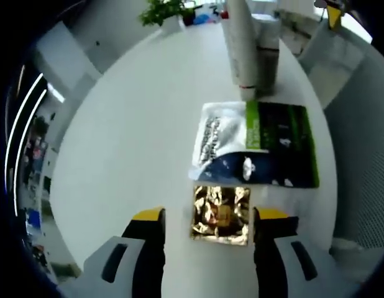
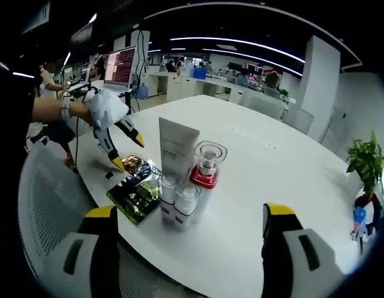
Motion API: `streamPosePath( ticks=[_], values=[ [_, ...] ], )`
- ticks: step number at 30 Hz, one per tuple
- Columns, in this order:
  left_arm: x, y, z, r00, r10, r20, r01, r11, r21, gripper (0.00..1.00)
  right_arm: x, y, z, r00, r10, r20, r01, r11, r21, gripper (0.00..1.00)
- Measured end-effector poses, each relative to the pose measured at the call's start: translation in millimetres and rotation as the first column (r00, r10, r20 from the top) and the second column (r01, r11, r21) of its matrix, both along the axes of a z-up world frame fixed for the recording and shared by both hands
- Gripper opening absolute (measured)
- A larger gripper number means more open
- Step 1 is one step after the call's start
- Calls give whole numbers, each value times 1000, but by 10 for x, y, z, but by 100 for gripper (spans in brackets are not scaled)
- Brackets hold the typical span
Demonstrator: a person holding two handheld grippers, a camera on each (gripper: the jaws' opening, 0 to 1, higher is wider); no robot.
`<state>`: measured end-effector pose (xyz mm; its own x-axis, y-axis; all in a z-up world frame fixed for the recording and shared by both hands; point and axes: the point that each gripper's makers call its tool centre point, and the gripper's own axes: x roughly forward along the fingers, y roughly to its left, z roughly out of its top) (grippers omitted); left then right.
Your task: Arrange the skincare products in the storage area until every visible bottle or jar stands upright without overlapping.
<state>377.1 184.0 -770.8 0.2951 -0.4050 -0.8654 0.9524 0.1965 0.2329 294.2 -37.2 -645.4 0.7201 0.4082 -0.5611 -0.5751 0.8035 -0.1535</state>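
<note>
Two grippers working, both with jaws apart and gripping nothing: left gripper point(image 1: 207, 231) straddling gold foil sachet point(image 1: 220, 215), presumably lining up a pick; seen from right gripper view as left gripper point(image 2: 127, 149) reaching down over the sachets. Right gripper point(image 2: 189, 220) hovering short of the upright cluster on white table point(image 2: 285, 161). Lying flat just beyond: green-and-white sachet point(image 1: 254, 144). Standing upright, closely grouped: white tube point(image 2: 177, 148), red-collared pump bottle point(image 2: 205, 169), two small jars point(image 2: 178, 200). Keeping upright group undisturbed, probably
</note>
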Motion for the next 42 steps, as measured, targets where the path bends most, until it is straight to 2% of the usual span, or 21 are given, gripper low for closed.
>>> streamPosePath(
  ticks=[3,7,12,15,17,20,22,25,27,32,37,42],
  values=[
    [15,11,54,1000,19,13,-18,1000,-14,53,-1,-1,1,1000,0,1,0,1000,1,97],
    [25,-4,184,997,83,5,-83,993,-81,54,1,4,-3,1000,5,2,-5,1000,5,97],
    [13,14,293,991,131,3,-130,984,-126,57,3,31,-5,1000,21,1,-21,1000,5,98],
    [-10,53,323,982,191,-7,-190,972,-137,64,3,51,-10,999,32,0,-32,999,2,97],
    [-44,43,355,974,225,-24,-226,959,-171,68,5,60,-12,999,40,0,-40,999,2,97],
    [-109,19,445,966,255,-50,-260,937,-232,69,0,65,-10,999,49,-1,-49,999,-2,97],
    [-135,21,513,960,276,-48,-278,924,-261,70,-1,66,-9,999,54,-1,-54,999,-2,97],
    [-169,-10,618,940,332,-77,-338,880,-333,78,-5,72,-9,998,59,0,-59,998,-1,97],
    [-203,-10,653,933,347,-92,-357,864,-354,87,-15,77,-21,998,67,-4,-67,998,-6,98],
    [-262,41,732,919,386,-82,-386,837,-387,89,-32,93,-35,997,76,-8,-76,997,-7,98],
    [-336,73,870,893,441,-91,-430,776,-462,94,-46,95,-46,997,75,-12,-75,997,4,99],
    [-378,137,981,875,478,-71,-446,743,-499,97,-46,95,-49,997,72,-8,-72,997,10,99]
  ],
)
